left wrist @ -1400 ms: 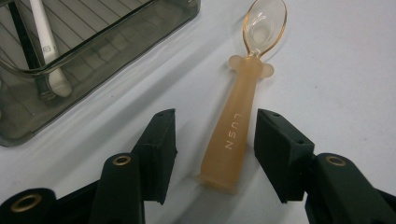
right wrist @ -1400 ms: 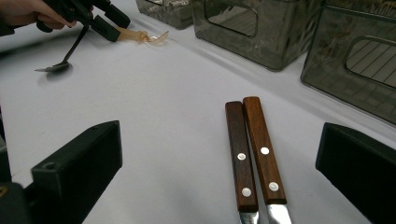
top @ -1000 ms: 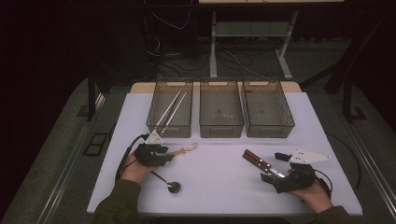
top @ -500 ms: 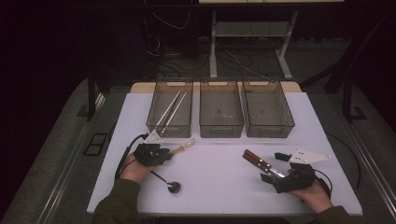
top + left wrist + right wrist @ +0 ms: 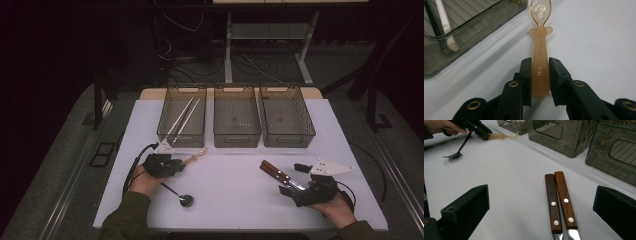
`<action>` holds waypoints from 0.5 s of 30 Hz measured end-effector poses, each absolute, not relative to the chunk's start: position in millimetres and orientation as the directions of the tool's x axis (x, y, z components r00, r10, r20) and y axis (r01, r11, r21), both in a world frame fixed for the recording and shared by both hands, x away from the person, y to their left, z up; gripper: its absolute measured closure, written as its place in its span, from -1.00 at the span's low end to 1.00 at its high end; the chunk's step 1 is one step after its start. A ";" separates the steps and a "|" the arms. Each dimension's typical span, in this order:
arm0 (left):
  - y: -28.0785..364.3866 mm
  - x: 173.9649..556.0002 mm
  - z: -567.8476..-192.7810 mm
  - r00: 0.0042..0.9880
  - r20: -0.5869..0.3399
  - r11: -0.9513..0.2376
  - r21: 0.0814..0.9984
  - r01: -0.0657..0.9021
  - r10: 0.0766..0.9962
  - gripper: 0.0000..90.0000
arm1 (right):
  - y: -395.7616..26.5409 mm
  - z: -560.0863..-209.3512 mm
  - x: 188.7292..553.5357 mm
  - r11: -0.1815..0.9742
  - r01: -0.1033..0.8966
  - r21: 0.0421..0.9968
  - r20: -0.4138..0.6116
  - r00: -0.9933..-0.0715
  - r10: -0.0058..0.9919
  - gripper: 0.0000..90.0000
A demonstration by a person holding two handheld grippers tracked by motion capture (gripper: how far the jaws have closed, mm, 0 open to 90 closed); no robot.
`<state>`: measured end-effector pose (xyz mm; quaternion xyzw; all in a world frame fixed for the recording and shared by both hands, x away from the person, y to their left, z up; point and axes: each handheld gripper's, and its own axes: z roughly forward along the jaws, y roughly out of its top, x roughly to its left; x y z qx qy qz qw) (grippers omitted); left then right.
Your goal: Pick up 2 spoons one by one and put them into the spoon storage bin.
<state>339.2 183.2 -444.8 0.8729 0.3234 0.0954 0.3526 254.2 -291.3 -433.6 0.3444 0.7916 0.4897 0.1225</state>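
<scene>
1. The left gripper (image 5: 540,82) has its jaws closed narrowly on the handle of a translucent amber spoon (image 5: 540,53), gripping near the handle's end. With so little of the handle between the jaws and the bowl far out in front, the spoon could pivot or droop once lifted.
2. The spoon lies on the white worktop (image 5: 235,175) just in front of the left bin (image 5: 183,120), which already holds white utensils (image 5: 184,116). If carried low, its bowl could catch on the bin's front wall.
3. A dark metal spoon (image 5: 181,196) lies near the left hand (image 5: 142,181); a careless sweep of the forearm could knock it.
4. The right gripper (image 5: 541,215) has its jaws wide apart, astride two wooden-handled knives (image 5: 560,202) lying side by side and touching. Closing here might pinch both together or skew one.
5. Pose: the left hand rests low on the worktop, its gripper pointing toward the bins. The right hand (image 5: 336,209) sits near the front right edge, its gripper aimed inward along the knives.
</scene>
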 end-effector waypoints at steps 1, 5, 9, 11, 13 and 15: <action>183.4 338.7 -444.8 0.765 -0.075 -0.531 0.677 0.510 0.640 0.63 | -291.4 -433.6 254.1 0.283 0.425 0.860 0.143 -0.733 0.665 -0.98; 182.8 338.7 -444.1 0.774 -0.061 -0.543 0.678 0.495 0.630 0.63 | -291.7 -433.4 254.0 0.279 0.427 0.860 0.146 -0.731 0.666 -0.98; 179.0 335.9 -442.0 0.778 -0.054 -0.549 0.678 0.489 0.626 0.63 | -291.6 -433.4 254.1 0.280 0.426 0.860 0.146 -0.731 0.666 -0.98; 177.7 333.9 -440.2 0.776 -0.054 -0.548 0.677 0.491 0.628 0.63 | -291.6 -433.3 254.0 0.281 0.424 0.861 0.143 -0.732 0.666 -0.98; 177.0 332.4 -438.3 0.780 -0.053 -0.549 0.681 0.485 0.623 0.63 | -291.6 -433.3 253.9 0.281 0.423 0.861 0.143 -0.733 0.665 -0.98; 176.3 330.4 -436.1 0.779 -0.056 -0.543 0.686 0.484 0.625 0.63 | -291.7 -433.3 254.0 0.280 0.426 0.861 0.145 -0.732 0.666 -0.98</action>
